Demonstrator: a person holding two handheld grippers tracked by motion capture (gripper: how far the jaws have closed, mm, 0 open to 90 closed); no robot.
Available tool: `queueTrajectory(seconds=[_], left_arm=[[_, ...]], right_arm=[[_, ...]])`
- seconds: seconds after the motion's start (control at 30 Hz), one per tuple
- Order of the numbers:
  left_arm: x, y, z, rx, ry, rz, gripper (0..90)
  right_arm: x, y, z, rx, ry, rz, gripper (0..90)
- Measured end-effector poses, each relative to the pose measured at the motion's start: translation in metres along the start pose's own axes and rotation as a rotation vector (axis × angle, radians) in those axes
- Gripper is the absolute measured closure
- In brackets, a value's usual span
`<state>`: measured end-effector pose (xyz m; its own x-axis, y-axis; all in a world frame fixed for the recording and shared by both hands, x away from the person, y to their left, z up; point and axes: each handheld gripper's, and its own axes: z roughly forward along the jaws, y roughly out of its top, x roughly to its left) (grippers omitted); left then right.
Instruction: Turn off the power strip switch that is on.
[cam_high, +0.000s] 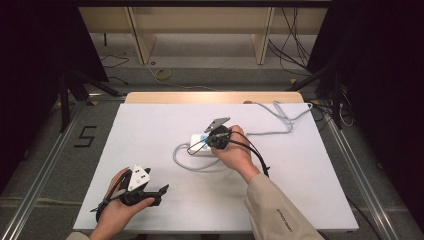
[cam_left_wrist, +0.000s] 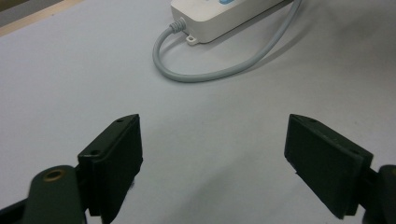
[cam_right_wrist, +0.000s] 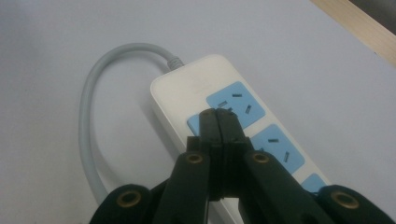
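Nearest the camera in the high view: left hand (cam_high: 116, 207) at the near left edge of the white table (cam_high: 150, 130), wrapped round the left gripper (cam_high: 159, 192), grey three-cornered plate on top, tips aimed right across the bare surface. Jaws spread wide in the left gripper view, nothing between the pads, only white tabletop below.

Farther in, near the table's middle: right hand (cam_high: 235, 152) with a beige sleeve (cam_high: 280, 212) behind it, carrying the right gripper (cam_high: 214, 140), black cable looping off its right side. Jaws pressed flat together in the right gripper view, pinching nothing, tips (cam_right_wrist: 218, 114) down over the white power strip (cam_right_wrist: 187, 88), at the boundary between a small blue patch and the first blue socket. Contact with the strip's face likely but not certain from these views.

Power strip lying flat near the centre of the table, partly hidden beneath the right gripper in the high view, blue sockets in a row along its top. Grey cord (cam_high: 182, 157) leaving the strip's left end, curling in a loop toward the near side, then running past the right hand to the far right corner of the table and off the far edge. Strip and cord loop also at the far edge of the left gripper view, well apart from the left gripper's jaws.
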<state>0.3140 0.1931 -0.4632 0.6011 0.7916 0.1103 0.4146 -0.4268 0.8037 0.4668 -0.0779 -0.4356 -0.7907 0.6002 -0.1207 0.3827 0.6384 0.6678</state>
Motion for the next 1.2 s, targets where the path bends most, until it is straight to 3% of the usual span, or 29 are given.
queueTrajectory(seconds=[0.8,1.2], left_arm=[[0.000,0.000,0.000,-0.001,0.004,-0.002,19.3],[0.000,0.000,0.000,-0.001,0.005,-0.003,19.3]], right_arm=[[-0.007,-0.022,-0.034,-0.054,-0.001,0.018,90.0],[-0.012,-0.039,-0.050,-0.055,-0.017,0.029,90.0]])
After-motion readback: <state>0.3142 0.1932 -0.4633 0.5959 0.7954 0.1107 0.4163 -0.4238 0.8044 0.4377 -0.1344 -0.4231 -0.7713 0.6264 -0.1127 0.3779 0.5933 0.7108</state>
